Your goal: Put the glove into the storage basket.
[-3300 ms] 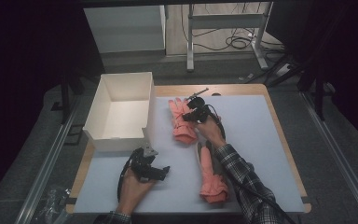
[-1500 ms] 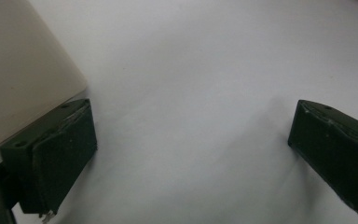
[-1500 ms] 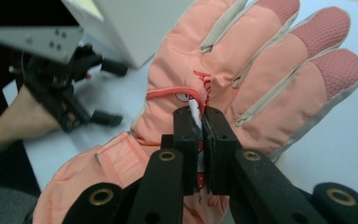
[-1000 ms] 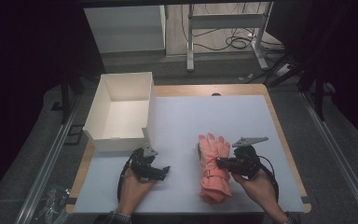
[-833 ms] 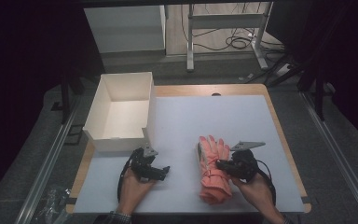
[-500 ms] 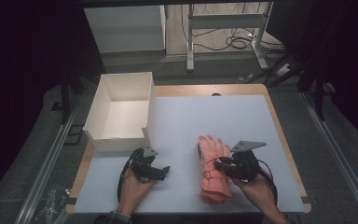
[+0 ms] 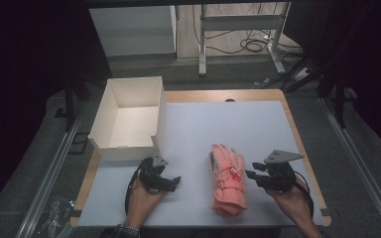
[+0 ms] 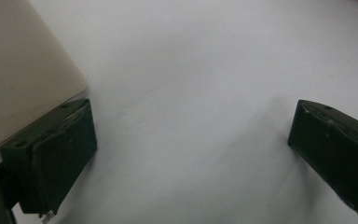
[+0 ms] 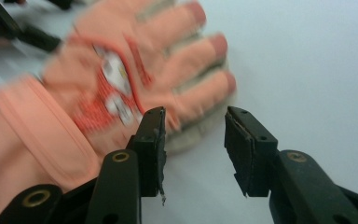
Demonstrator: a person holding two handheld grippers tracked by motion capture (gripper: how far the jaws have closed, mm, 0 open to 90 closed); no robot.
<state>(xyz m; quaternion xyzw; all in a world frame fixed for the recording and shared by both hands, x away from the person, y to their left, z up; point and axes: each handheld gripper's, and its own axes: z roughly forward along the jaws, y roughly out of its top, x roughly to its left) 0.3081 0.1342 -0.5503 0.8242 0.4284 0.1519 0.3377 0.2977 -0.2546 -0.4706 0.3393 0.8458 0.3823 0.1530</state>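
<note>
A pair of salmon-pink gloves (image 7: 228, 179) lies stacked on the white table mat, fingers pointing away from the person. In the right gripper view the top glove (image 9: 121, 88) shows a red and white patch on its back. My right gripper (image 7: 253, 176) sits just right of the gloves, open, its jaws apart with nothing between them (image 9: 193, 140). My left gripper (image 7: 171, 182) rests on the mat near the front left, open wide (image 8: 191, 154), empty, close to the box corner.
A white open box (image 7: 129, 119) stands at the left side of the table; its wall (image 8: 23, 70) is right beside my left jaw. The wooden table edge (image 7: 305, 148) runs along the right. Cables and a stand lie on the floor beyond.
The right gripper carried one glove from the far middle and laid it on the other near the front, then let go and drew slightly right. The left gripper stayed still.
</note>
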